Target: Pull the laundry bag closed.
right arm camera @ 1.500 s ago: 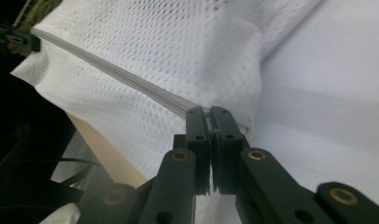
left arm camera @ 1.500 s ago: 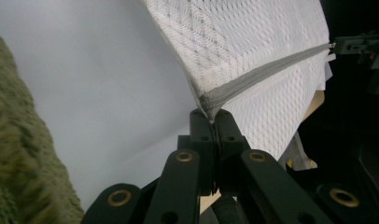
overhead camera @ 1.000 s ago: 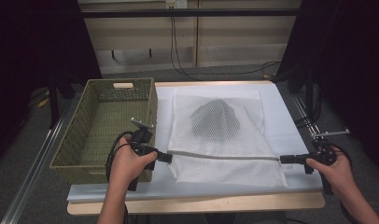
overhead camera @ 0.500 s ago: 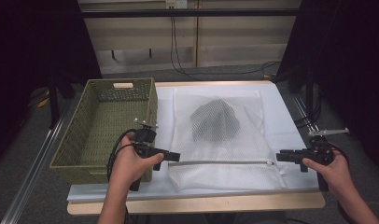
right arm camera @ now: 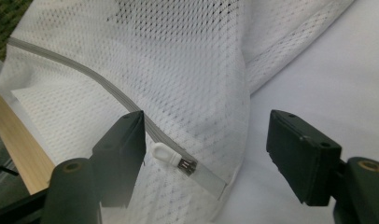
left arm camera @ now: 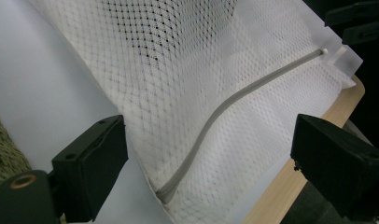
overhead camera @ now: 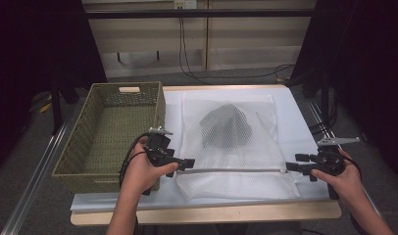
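A white mesh laundry bag (overhead camera: 236, 152) lies flat on the white-covered table, with a dark garment (overhead camera: 226, 126) inside its far half. Its grey zipper (overhead camera: 231, 171) runs along the near edge. My left gripper (overhead camera: 187, 162) is open at the zipper's left end, jaws spread either side of the zipper (left arm camera: 211, 126) with nothing between them. My right gripper (overhead camera: 291, 166) is open at the right end. In the right gripper view the white zipper pull (right arm camera: 171, 158) lies just inside the left jaw, not pinched. The right gripper (left arm camera: 360, 21) also appears far off in the left gripper view.
A green woven basket (overhead camera: 113, 132) stands on the table's left side, close beside my left hand. The wooden front edge of the table (overhead camera: 211, 213) runs just below the bag. Dark curtains and cables surround the table.
The bag's zipper edge has come nearer the table's front and lies straighter. Both hands have shifted slightly with it, the left one a little to the right.
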Available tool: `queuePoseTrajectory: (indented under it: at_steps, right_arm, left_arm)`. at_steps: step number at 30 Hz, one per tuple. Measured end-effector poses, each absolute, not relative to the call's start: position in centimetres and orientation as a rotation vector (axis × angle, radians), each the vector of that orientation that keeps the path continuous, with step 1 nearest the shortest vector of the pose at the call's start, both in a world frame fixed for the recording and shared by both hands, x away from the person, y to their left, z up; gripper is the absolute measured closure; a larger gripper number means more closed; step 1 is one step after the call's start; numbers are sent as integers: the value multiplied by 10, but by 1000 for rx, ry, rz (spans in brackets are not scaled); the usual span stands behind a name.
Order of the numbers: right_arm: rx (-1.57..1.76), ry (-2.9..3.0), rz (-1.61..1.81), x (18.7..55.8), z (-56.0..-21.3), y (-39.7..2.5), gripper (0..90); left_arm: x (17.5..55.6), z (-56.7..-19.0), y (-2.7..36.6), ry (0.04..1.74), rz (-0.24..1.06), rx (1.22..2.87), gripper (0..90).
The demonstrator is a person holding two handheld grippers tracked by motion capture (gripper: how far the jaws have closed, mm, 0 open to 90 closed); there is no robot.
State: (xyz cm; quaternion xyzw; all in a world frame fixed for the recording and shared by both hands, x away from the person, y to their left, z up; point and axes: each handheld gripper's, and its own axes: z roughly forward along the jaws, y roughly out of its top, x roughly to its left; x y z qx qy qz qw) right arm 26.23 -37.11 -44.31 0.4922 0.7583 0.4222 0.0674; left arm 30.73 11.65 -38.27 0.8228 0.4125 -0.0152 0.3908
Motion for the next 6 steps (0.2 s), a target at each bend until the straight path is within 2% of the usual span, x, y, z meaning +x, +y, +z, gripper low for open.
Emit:
queuePoseTrajectory:
  at_steps: [6]
  right_arm:
    - [1479, 2288, 1237, 262, -448, -371, 253]
  left_arm:
    - [308, -383, 115, 1024, -26, 2102, 105]
